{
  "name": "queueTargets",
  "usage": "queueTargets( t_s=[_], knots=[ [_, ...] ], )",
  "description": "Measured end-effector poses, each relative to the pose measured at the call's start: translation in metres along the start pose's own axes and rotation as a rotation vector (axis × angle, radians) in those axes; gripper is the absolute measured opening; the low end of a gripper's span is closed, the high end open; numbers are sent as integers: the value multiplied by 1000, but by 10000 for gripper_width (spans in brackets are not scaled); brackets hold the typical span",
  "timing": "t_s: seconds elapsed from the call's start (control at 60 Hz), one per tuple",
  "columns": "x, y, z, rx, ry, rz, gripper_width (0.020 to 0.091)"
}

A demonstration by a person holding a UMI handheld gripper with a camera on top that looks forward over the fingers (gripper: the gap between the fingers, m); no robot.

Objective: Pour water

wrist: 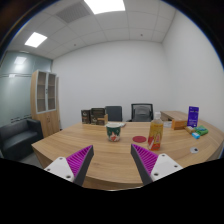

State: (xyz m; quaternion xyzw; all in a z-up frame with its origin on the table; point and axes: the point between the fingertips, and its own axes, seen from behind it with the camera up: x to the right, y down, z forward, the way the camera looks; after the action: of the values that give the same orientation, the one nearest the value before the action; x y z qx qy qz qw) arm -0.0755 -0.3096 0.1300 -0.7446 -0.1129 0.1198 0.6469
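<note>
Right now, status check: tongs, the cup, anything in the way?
Tongs open, holding nothing. Cup upright on the table, beyond the tips. Orange carton stands to its right. Path to the cup open.

Cup (114,131) on the tabletop (100,150), beyond the gripper (112,161), between its spread fingers. Carton (155,135) just right of the cup. Chairs (128,113) behind the tabletop; cabinet (45,98) far left.

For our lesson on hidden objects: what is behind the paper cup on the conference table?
Behind the paper cup stand dark office chairs at the table's far side, then a white wall. The cup's inside cannot be seen. The gripper is open.
</note>
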Motion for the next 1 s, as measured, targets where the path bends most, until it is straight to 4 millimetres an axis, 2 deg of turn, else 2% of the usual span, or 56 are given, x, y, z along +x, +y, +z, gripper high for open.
queueTargets(
  t_s=[0.133, 0.267, 0.367, 0.533, 0.633, 0.767, 0.883, 0.933, 0.967, 1.0],
  knots=[
    [9, -2, 2, 7, 9, 8, 821],
    [45, -8, 18, 23, 63, -4, 820],
    [82, -8, 47, 29, 98, 7, 819],
    [165, -10, 108, 15, 225, -23, 818],
    [197, 1, 147, -23, 254, -17, 822],
    [212, 7, 191, -46, 227, -1, 824],
    [233, 3, 216, -30, 265, -21, 822],
    [234, 5, 225, -29, 263, 2, 820],
    [233, 6, 231, -30, 249, 14, 795],
    [233, 8, 237, -33, 238, 25, 710]
  ],
)
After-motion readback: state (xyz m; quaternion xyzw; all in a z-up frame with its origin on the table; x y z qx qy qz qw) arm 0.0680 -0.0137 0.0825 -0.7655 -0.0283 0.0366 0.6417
